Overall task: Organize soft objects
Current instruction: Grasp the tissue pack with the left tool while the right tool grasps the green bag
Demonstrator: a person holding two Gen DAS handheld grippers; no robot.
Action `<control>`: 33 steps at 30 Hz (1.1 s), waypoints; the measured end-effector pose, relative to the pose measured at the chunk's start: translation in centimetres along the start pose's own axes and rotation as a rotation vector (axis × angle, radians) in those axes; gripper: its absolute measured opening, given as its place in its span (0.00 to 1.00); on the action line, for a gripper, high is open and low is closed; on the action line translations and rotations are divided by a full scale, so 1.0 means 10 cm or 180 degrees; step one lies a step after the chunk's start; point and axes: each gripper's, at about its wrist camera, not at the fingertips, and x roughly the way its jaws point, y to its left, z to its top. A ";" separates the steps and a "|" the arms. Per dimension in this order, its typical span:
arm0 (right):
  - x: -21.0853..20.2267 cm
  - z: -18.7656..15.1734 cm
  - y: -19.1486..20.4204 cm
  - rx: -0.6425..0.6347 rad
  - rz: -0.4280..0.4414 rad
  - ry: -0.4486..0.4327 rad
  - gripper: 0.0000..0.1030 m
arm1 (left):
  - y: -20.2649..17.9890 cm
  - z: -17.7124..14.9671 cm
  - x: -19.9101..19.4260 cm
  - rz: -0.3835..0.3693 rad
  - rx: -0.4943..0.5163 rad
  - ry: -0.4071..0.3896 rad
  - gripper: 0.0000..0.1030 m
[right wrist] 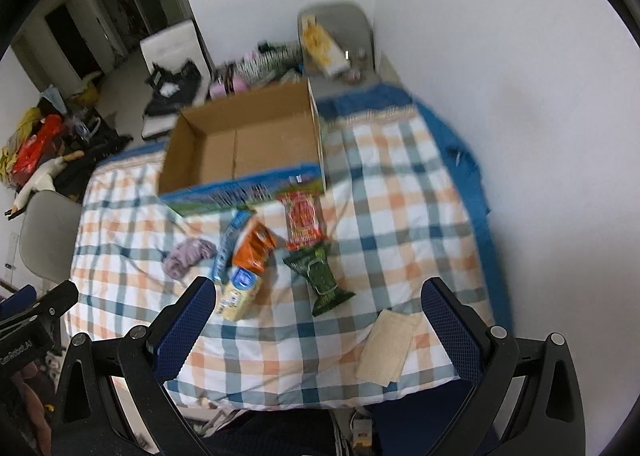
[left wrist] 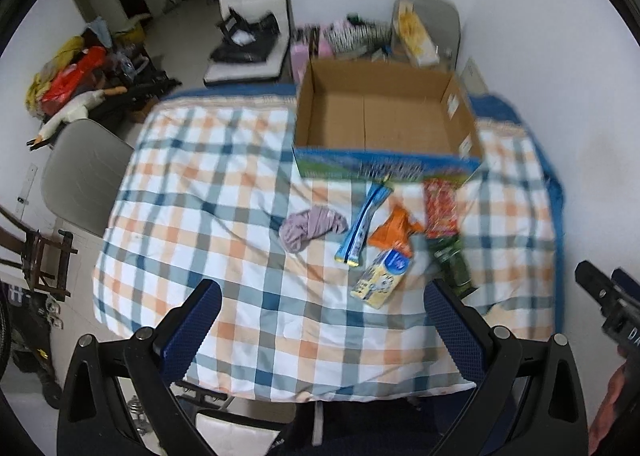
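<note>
Overhead, both grippers — left gripper (left wrist: pixel 324 320), right gripper (right wrist: pixel 320 316) — agape above packets (right wrist: pixel 302 222).

Even, soft indoor light; both fisheye views are motion-blurred, edges bent, corners black.

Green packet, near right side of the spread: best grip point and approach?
Take the green packet across its narrow middle, coming from above. It lies flat on the checked cloth, apart from its neighbours, so the right gripper's open jaws can straddle it.
</note>
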 end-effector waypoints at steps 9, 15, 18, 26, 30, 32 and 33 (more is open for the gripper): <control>1.87 0.03 -0.03 -0.0309 -0.0092 0.0656 1.00 | -0.53 0.06 1.51 -0.0134 0.0600 0.0625 0.94; 2.74 -0.12 -0.01 -0.0394 0.0079 0.1017 0.92 | -1.03 -0.08 2.30 -0.0151 0.1044 0.0993 0.83; 3.06 -0.15 -0.02 -0.0382 0.0150 0.1154 0.87 | -1.14 -0.11 2.63 -0.0145 0.1067 0.1184 0.65; 3.68 -0.07 0.03 -0.0271 0.0374 0.1335 0.53 | -0.94 -0.03 2.85 -0.0223 0.0391 0.1250 0.47; 4.02 -0.08 0.10 -0.0287 0.0298 0.1474 0.51 | -0.96 -0.06 2.99 -0.0192 0.0358 0.1275 0.50; 4.20 -0.12 0.14 -0.0270 0.0235 0.1580 0.44 | -0.96 -0.06 3.07 -0.0189 0.0319 0.1277 0.49; 4.25 -0.13 0.15 -0.0248 0.0189 0.1608 0.42 | -0.98 -0.05 3.09 -0.0197 0.0294 0.1272 0.49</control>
